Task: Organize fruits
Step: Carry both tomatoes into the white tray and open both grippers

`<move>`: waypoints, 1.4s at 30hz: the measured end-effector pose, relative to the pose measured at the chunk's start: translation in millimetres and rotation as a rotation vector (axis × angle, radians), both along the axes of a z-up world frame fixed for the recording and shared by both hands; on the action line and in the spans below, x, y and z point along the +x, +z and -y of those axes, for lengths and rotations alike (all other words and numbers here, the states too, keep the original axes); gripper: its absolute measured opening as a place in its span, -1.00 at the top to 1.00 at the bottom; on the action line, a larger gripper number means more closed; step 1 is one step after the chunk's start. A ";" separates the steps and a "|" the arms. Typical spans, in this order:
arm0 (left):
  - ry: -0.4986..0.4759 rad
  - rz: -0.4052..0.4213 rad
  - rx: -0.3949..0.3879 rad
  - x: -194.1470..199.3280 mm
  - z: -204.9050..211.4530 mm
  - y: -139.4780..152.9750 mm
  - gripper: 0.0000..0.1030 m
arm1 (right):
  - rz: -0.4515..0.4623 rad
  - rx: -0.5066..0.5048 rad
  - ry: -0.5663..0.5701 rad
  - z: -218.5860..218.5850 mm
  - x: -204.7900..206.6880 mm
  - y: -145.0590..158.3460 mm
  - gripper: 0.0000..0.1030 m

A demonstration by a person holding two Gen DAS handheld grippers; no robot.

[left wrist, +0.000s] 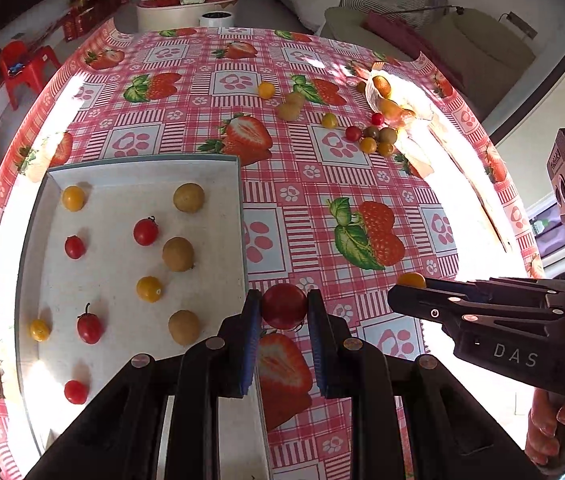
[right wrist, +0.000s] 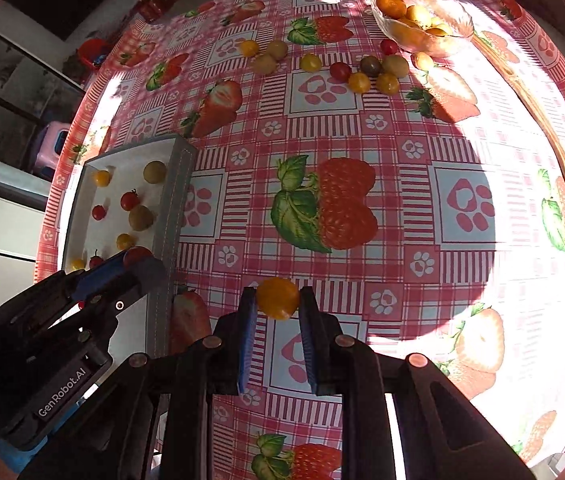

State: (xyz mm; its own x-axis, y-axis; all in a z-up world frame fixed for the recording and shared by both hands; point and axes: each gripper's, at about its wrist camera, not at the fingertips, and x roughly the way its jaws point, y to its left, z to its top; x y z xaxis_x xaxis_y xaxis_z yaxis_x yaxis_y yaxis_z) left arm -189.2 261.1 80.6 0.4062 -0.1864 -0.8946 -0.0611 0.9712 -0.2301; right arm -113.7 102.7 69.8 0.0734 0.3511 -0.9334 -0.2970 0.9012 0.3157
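Observation:
My left gripper (left wrist: 284, 306) is shut on a red cherry tomato (left wrist: 284, 307), just right of the white tray's (left wrist: 218, 168) near right wall. The tray holds several red tomatoes, yellow tomatoes and tan fruits in rows. My right gripper (right wrist: 278, 300) is shut on a yellow cherry tomato (right wrist: 278, 298) above the tablecloth; it also shows in the left wrist view (left wrist: 404, 292) with the yellow tomato (left wrist: 411, 280). The left gripper shows in the right wrist view (right wrist: 138, 260) beside the tray (right wrist: 180, 184). Loose fruits (right wrist: 370, 74) lie at the far side.
A glass bowl (right wrist: 462, 24) of yellow fruits stands at the far right, with a pair of wooden chopsticks (right wrist: 554, 144) along the right edge. The round table has a pink strawberry-print cloth (right wrist: 342, 200). Strong sunlight falls on its right side.

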 end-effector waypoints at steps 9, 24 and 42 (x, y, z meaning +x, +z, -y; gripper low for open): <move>0.163 -0.064 0.054 -48.0 -70.2 -12.6 0.53 | -0.007 0.040 0.187 -84.4 -7.9 4.7 0.55; 0.265 -0.181 0.099 -85.4 -105.4 -64.5 0.53 | -0.113 -0.059 0.402 -170.8 -37.7 -40.5 0.55; 0.192 -0.185 0.169 -78.8 -97.0 -57.0 -0.25 | -0.110 -0.124 0.436 -182.9 -54.5 -60.1 0.19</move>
